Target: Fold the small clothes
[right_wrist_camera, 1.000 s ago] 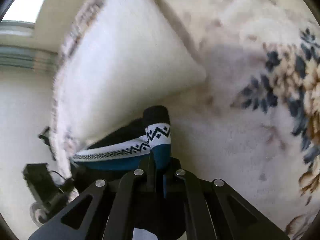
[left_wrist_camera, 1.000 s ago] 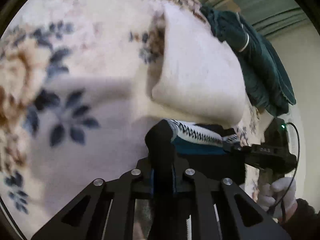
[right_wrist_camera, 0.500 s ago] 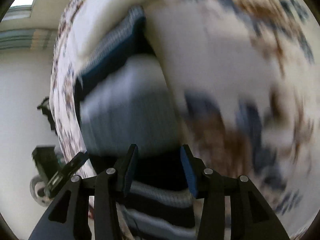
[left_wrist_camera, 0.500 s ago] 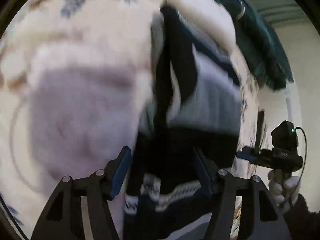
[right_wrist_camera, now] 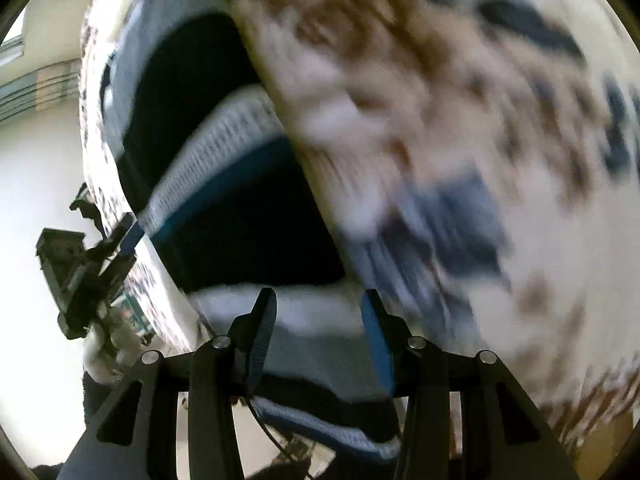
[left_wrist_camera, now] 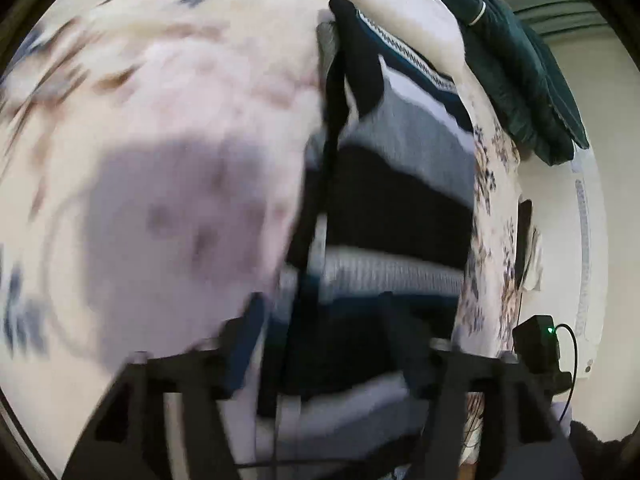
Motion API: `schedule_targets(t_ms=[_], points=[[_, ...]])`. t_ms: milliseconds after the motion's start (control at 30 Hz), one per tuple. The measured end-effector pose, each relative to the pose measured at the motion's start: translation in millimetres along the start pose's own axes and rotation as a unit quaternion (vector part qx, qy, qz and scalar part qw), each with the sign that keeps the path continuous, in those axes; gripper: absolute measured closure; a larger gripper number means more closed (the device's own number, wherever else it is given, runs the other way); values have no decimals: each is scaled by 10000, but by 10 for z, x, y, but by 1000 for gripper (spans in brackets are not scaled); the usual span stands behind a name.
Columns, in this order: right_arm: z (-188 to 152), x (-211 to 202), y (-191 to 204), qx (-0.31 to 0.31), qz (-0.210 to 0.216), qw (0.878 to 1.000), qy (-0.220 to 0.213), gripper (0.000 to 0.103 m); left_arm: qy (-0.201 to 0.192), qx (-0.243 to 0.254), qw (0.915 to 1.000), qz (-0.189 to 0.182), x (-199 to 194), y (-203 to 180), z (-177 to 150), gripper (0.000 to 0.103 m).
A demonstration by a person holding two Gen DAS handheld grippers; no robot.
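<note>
A striped knit garment (left_wrist_camera: 400,184) in black, grey, white and teal lies spread flat on the floral blanket (left_wrist_camera: 160,120). It also shows in the right wrist view (right_wrist_camera: 224,152). My left gripper (left_wrist_camera: 324,324) is open over the garment's near edge and holds nothing. My right gripper (right_wrist_camera: 316,320) is open over the garment's other near corner and holds nothing. Both views are blurred by motion.
A cream pillow (left_wrist_camera: 408,12) lies beyond the garment's far end. A dark green garment (left_wrist_camera: 520,60) is heaped past it. The bed's edge runs along the right in the left wrist view, with a white wall beyond.
Both grippers were shut on the garment's patterned edge. They have opened and let it go, and the garment now lies spread out. Both grippers have drawn back toward its near edge.
</note>
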State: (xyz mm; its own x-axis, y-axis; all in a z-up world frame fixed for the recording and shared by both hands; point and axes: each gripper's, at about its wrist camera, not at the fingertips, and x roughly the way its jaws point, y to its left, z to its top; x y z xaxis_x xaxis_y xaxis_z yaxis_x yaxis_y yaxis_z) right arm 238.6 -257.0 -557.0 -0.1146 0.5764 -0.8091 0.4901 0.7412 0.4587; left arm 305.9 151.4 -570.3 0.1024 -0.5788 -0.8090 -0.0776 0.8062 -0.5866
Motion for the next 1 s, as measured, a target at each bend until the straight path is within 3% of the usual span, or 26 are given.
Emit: schedule_targets(t_ms=[233,367,433,467,567,633,700,733,833,900,933,967,1000], points=[[-711,67,-536,81,16,9995,308,54,377,-335,9972,555,63,108,-1089,41],[-979,271,-616,72,75,9992,375,54,479,-159,9943,937,213,136,-1458,43],[-1073,277,-782,79,-2,9992,397,54,308,-74,9940,1050,204,104,-1520,58],[-1118,319,-777,79,33,9993,374,54,236,-55,9939,1079,191,100,-1533,85],[-1225,487,-680,18,9,9996,285,54,-46,-139,9959,897,100,141,-1570,93],[-1301,564,-594,-76,-35,9998,181,57,-171,-61,9958,892,0,171,-1636,94],[-1367,647,-461,-231,-136,9996,133,82,-302,-20,9960,841,-81,133,-1669,95],[-1396,663,-439,-286,-177,9994,113,89,-328,-41,9964,781,-131,141,-1675,95],[-1490,687,-335,-274,-78,9996,-17,93,-426,-136,9966,688,-172,145,-1673,95],[-1507,707,-310,-352,-45,9994,54,94,-273,-131,9976,628,-129,186,-1646,90],[-1503,744,-293,-404,-192,9989,104,94,-172,-289,9985,425,-122,230,-1634,89],[-1493,765,-287,-406,-314,9986,104,93,-124,-455,9983,343,-137,264,-1632,84],[-1477,777,-294,-352,-380,9986,112,89,-105,-531,9979,367,-141,259,-1635,71]])
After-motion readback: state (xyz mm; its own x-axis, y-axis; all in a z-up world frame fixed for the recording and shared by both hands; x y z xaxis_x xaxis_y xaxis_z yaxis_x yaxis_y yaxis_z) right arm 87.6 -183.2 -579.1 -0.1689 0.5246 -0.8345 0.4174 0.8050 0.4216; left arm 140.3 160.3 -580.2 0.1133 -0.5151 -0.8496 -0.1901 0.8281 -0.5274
